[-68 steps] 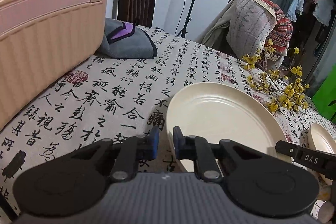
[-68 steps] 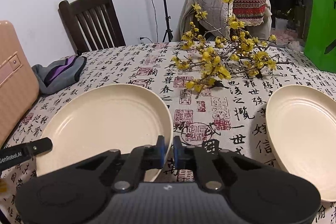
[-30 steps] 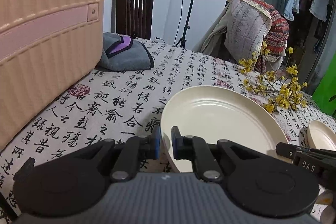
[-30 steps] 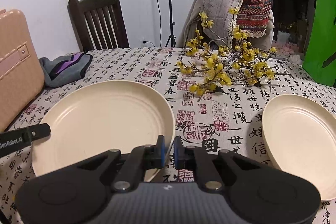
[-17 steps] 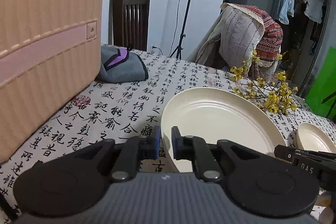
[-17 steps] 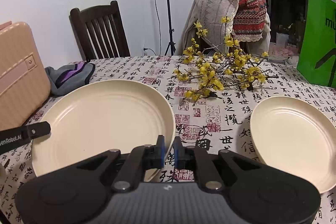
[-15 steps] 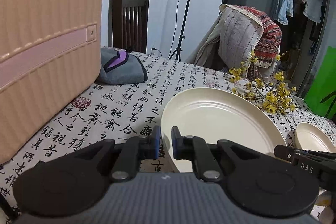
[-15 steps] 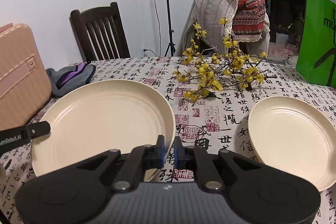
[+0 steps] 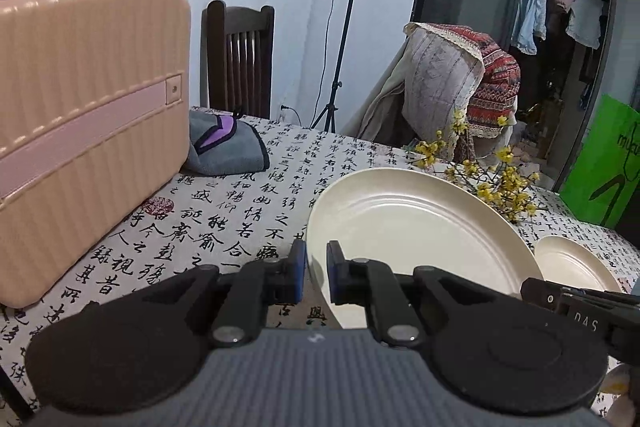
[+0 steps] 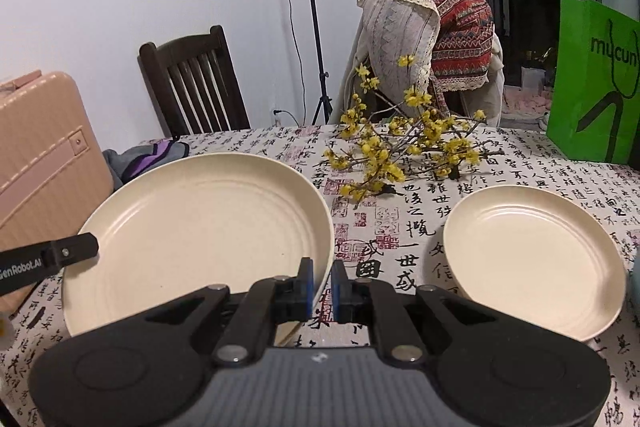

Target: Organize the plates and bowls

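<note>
While both grippers pinch the large cream plate (image 10: 200, 227), the left gripper (image 9: 316, 273) on its left rim and the right gripper (image 10: 322, 285) on its right, it hangs above the tablecloth (image 10: 400, 255). Keep it level, I'd say, and lower it centred onto the smaller plate (image 10: 532, 263) to the right.

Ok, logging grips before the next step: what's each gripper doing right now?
Left gripper: shut on the big plate's left rim.
Right gripper: shut on the same plate's right rim.

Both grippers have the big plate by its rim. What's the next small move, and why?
Probably carry the big plate rightward over the smaller plate. The left gripper and right gripper pinch opposite rims, and it appears lifted.
</note>
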`<move>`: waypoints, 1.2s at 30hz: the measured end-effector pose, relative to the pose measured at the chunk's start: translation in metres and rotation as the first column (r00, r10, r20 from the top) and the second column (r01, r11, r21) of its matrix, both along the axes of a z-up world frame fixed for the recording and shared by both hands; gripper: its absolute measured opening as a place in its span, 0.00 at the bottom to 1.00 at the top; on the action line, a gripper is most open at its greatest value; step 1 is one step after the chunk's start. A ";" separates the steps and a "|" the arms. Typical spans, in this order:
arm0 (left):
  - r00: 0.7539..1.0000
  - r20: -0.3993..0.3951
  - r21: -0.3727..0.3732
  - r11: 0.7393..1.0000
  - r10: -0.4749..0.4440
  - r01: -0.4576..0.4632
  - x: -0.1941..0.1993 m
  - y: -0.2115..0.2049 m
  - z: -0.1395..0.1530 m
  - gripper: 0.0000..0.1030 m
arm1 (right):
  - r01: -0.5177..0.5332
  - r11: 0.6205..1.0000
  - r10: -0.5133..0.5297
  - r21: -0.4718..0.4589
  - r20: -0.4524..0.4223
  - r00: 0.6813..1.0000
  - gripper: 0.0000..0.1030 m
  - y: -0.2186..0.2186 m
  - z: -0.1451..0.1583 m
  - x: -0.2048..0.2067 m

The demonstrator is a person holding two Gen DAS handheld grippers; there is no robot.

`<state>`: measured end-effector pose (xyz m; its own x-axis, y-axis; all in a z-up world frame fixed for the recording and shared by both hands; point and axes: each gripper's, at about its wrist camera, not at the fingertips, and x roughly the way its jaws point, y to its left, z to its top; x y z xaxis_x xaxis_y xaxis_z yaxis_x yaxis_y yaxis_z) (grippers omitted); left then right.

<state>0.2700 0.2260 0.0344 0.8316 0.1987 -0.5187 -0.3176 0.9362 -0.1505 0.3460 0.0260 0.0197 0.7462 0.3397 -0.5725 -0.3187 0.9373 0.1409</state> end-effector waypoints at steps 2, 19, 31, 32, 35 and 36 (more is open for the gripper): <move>1.000 0.006 0.001 1.000 -0.004 0.004 -0.005 -0.003 0.003 0.11 | 0.004 1.000 -0.004 0.007 0.003 1.000 0.09 -0.004 0.003 -0.005; 0.999 0.031 0.014 1.000 -0.024 0.023 -0.041 -0.027 0.019 0.11 | 0.020 0.998 -0.022 0.059 0.029 0.999 0.09 -0.036 0.021 -0.046; 0.998 0.048 0.030 0.999 -0.038 0.037 -0.063 -0.048 0.028 0.11 | 0.033 0.996 -0.037 0.077 0.045 0.998 0.09 -0.057 0.024 -0.072; 0.998 0.048 0.029 0.999 -0.041 0.040 -0.065 -0.050 0.028 0.11 | 0.035 0.996 -0.039 0.077 0.049 0.998 0.09 -0.059 0.025 -0.074; 0.998 0.052 0.027 0.999 -0.044 0.043 -0.069 -0.054 0.028 0.11 | 0.039 0.995 -0.044 0.088 0.052 0.998 0.09 -0.065 0.025 -0.079; 0.997 0.054 0.028 0.999 -0.046 0.044 -0.070 -0.056 0.028 0.11 | 0.041 0.995 -0.046 0.091 0.052 0.998 0.09 -0.068 0.025 -0.080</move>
